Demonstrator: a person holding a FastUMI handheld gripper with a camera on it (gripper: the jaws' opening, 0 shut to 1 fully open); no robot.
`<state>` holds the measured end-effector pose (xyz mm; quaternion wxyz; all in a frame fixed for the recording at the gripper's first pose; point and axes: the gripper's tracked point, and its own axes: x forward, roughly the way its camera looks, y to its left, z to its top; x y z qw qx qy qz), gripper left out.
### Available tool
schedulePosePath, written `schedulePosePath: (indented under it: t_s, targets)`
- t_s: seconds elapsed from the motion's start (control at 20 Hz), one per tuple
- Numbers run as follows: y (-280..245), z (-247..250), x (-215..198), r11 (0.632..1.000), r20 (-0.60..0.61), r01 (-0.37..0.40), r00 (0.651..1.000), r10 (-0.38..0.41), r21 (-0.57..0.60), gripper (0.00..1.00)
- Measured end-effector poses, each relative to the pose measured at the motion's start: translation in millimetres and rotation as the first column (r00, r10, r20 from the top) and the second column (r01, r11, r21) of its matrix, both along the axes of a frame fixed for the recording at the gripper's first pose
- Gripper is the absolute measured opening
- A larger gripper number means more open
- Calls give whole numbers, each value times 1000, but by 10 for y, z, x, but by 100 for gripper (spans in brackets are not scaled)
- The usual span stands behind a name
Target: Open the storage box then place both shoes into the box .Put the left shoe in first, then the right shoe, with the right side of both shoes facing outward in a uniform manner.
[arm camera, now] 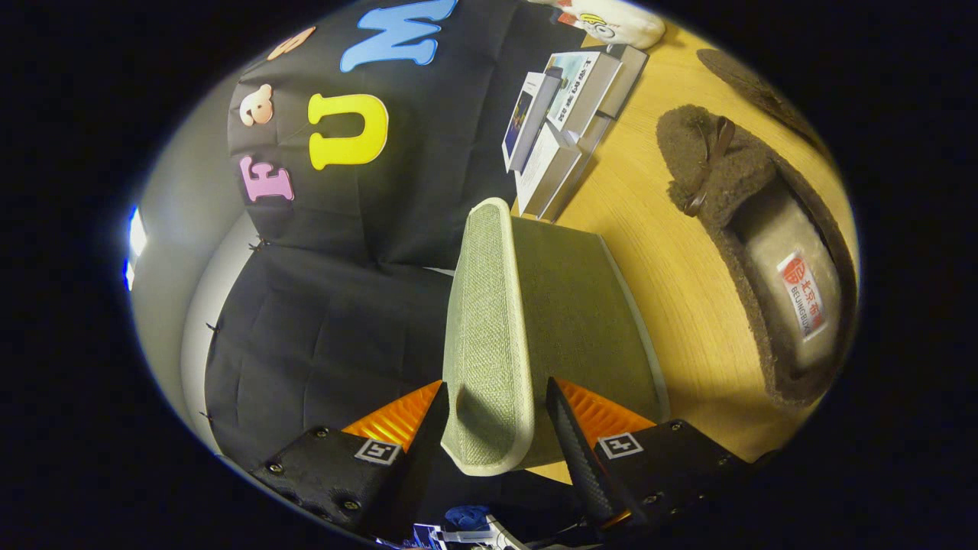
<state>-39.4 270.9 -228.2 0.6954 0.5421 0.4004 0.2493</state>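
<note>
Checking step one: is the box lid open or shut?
Open: the lid is swung up off the box, its edge between the fingers, which press it.

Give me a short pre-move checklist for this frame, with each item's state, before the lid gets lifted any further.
1. Lid between the fingers: ok. The gripper straddles the edge of the box lid.
2. Both fingers pressing on the lid: cannot tell; contact at the pads is not clear.
3. Lid raised off the box: ok, it stands tilted up from the green storage box.
4. Box interior free for a shoe: cannot tell, hidden behind the lid.
5. Shoe within view: ok, a brown slipper lies on the wooden table beyond the box.
6. Books apart from the lid: ok.
</note>
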Motion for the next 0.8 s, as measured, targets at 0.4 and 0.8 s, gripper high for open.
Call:
schedulePosePath:
  t_s: [0.4,0.8]
  targets:
    - [-65,162,120,1000,34,15,999,-15,-14,0]
    - [48,877,223,998,145,-43,988,50,-55,0]
